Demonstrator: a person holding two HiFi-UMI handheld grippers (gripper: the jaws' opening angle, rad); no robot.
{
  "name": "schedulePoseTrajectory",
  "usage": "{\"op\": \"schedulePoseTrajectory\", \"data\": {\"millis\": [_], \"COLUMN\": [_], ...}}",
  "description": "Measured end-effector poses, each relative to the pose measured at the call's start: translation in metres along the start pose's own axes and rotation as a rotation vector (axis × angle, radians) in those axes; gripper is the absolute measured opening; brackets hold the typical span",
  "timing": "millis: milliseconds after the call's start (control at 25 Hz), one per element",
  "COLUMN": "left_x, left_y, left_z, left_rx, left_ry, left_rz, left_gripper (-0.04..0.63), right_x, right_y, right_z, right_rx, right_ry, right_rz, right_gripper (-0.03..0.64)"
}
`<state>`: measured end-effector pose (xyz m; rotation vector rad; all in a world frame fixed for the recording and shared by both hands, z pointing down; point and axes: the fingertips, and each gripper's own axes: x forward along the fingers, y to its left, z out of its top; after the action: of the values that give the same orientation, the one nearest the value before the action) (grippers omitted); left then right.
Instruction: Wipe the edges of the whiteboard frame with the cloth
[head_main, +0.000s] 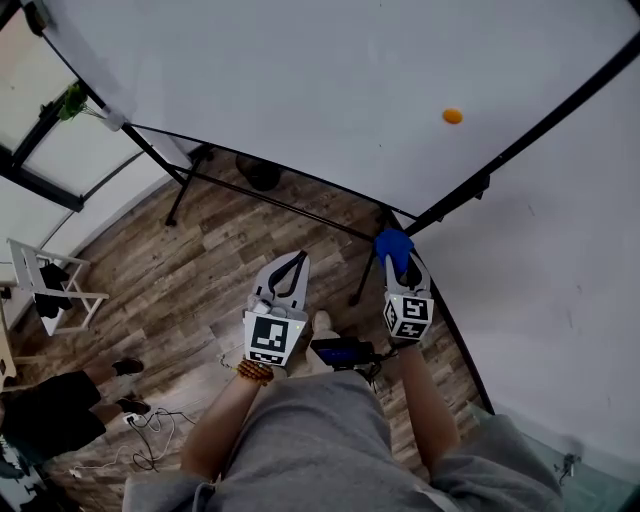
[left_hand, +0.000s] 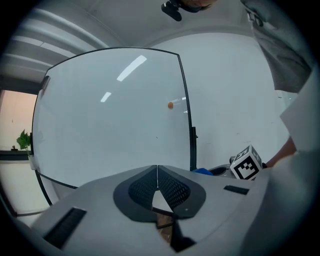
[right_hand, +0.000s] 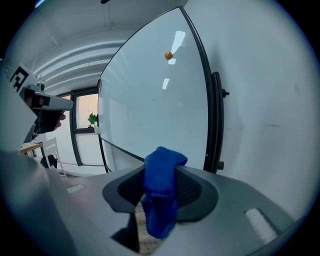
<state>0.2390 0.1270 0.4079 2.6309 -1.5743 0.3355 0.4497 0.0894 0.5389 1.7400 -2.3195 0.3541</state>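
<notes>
- The right gripper (head_main: 397, 258), at lower centre, has its jaws clamped on the blue cloth (right_hand: 161, 186), near the lower corner of the whiteboard frame (head_main: 530, 128).
- The left gripper (head_main: 291, 268) has its jaws pressed together on nothing.
- The whiteboard (head_main: 300, 90) fills the top, with an orange magnet (head_main: 452, 116) at upper right.
- There is a wood floor (head_main: 210, 270) at lower left and a white wall (head_main: 570, 290) at right.

— What did the right gripper (right_hand: 162, 164) have between its jaws?

— A blue cloth (right_hand: 159, 200), pinched tight. One bunch stuck up past the tips and the rest hung down behind them.

— And ahead of it?

— The whiteboard (right_hand: 145, 100). Its black frame (right_hand: 206, 100) ran up just right of the cloth and stood clear of it. An orange magnet (right_hand: 169, 55) sat high on the board, near that edge.

— Anything beyond?

— White wall (right_hand: 265, 100) to the right. Far left, a green plant (right_hand: 92, 119) stood by a window (right_hand: 85, 106).
</notes>
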Motion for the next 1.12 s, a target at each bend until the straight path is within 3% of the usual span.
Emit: {"op": "schedulePoseTrajectory", "data": {"millis": [800,1120], "left_x": [0.034,0.034], "left_y": [0.001,0.019], "left_z": [0.006,0.000], "left_rx": [0.028,0.014], "left_ry": [0.042,0.062], "left_rz": [0.092,0.117], "left_gripper": [0.011,0.011], "right_x": [0.088,0.110], "right_y": [-0.065,-0.081], "right_z": [-0.087,-0.116], "right_rx": [0.038,0.102], "right_ry": [0.132,0.200], "right_rz": [-0.014,-0.075], "right_gripper": [0.167,0.167]}}
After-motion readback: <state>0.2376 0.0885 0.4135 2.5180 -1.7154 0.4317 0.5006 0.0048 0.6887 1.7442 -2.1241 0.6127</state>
